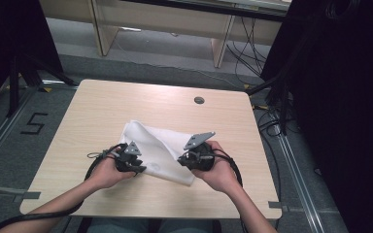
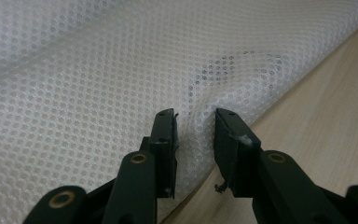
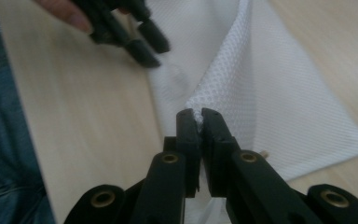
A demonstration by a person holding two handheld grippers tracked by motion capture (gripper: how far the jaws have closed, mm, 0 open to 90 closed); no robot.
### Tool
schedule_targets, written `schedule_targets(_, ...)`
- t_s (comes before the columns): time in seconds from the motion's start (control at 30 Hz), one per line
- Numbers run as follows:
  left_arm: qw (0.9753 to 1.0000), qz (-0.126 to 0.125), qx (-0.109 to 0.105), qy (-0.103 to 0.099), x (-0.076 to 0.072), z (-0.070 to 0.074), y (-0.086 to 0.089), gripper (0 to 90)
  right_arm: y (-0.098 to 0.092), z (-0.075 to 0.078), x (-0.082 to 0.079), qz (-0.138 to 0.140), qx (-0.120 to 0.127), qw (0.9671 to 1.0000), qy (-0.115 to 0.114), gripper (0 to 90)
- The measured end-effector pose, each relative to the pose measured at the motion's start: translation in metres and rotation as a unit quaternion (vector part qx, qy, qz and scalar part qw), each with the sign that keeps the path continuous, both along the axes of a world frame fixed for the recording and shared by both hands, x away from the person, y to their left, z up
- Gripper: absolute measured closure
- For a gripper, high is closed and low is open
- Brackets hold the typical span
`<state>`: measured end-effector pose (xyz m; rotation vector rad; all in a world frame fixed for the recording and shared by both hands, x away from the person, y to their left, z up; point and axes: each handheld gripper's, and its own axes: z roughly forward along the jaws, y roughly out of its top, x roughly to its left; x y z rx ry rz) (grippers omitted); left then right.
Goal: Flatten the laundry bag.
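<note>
A white mesh cloth (image 1: 158, 148) lay folded on the near middle of the light wooden table (image 1: 97, 111), with both grippers at its near edge. In the high view the left gripper (image 1: 137, 169) sat at the cloth's left near edge and the right gripper (image 1: 182, 159) at its right near part, but there the hands and grey plates covered the jaws, so their grip could not be read from above. In the left gripper view the left gripper (image 2: 195, 122) had its 2 jaws parted by a narrow gap, with a raised pucker of the cloth (image 2: 121, 79) sitting between them; whether the pads actually pressed the fabric was hard to make out, and the cloth ran off the frame at the top and left. A strip of bare table (image 2: 335, 107) showed to the right of it. In the right gripper view the right gripper (image 3: 200, 113) had its jaws nearly closed, pinching a ridge of the cloth (image 3: 261, 93) at their tips, and the fold rose away from them toward the top of the frame. The left gripper (image 3: 142, 44) appeared blurred at the upper left there, its tips at the cloth's edge, with a fingertip beside it cut off by the frame.
</note>
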<state>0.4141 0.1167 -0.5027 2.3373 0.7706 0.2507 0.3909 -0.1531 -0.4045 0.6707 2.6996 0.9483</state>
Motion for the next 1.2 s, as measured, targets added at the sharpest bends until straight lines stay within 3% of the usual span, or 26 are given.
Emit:
schedule_targets(0.03, 1.0, 0.003, 0.0, -0.001, 0.0, 0.0, 0.0, 68.5, 0.001, -0.001, -0.005, -0.002, 0.001, 0.9999, 0.016, 87.1)
schedule_targets(0.13, 1.0, 0.004, -0.002, 0.0, -0.001, 0.0, 0.0, 68.6, 0.005, -0.007, -0.014, 0.03, -0.006, 0.9991, 0.03, 87.1)
schedule_targets(0.23, 1.0, 0.006, -0.001, 0.003, -0.002, 0.0, 0.0, 68.9, 0.006, -0.012, -0.022, 0.041, -0.011, 0.9981, 0.044, 87.1)
schedule_targets(0.33, 0.9999, -0.01, 0.001, 0.014, -0.006, 0.012, 0.005, 69.3, 0.004, -0.017, -0.024, 0.049, -0.013, 0.9973, 0.053, 87.1)
schedule_targets(0.4, 0.9997, -0.002, -0.017, 0.015, -0.012, 0.02, 0.012, 68.6, 0.004, -0.021, -0.024, 0.05, -0.01, 0.9972, 0.056, 87.1)
schedule_targets(0.43, 0.9996, 0.0, -0.023, 0.014, -0.014, 0.025, 0.018, 68.3, 0.003, -0.021, -0.026, 0.037, -0.012, 0.9974, 0.061, 87.1)
schedule_targets(0.57, 0.9978, 0.037, -0.054, -0.012, -0.021, 0.044, 0.044, 68.7, 0.001, -0.026, -0.027, 0.058, -0.017, 0.9961, 0.064, 87.1)
schedule_targets(0.73, 0.9924, 0.071, -0.09, -0.046, -0.023, 0.066, 0.061, 68.9, 0.007, -0.036, -0.035, 0.089, -0.024, 0.9923, 0.083, 87.1)
schedule_targets(0.83, 0.9904, 0.08, -0.093, -0.065, -0.025, 0.077, 0.059, 66.9, 0.009, -0.043, -0.041, 0.094, -0.035, 0.9898, 0.101, 87.1)
schedule_targets(0.93, 0.9904, 0.067, -0.093, -0.078, -0.026, 0.083, 0.05, 65.5, 0.01, -0.048, -0.045, 0.107, -0.041, 0.9872, 0.11, 87.1)
schedule_targets(1.13, 0.9932, 0.042, -0.083, -0.07, -0.017, 0.076, 0.027, 61.4, 0.01, -0.05, -0.054, 0.129, -0.055, 0.9824, 0.123, 87.1)
schedule_targets(1.2, 0.9947, 0.026, -0.07, -0.071, -0.011, 0.074, 0.021, 59.0, 0.011, -0.051, -0.058, 0.141, -0.057, 0.9796, 0.132, 87.1)
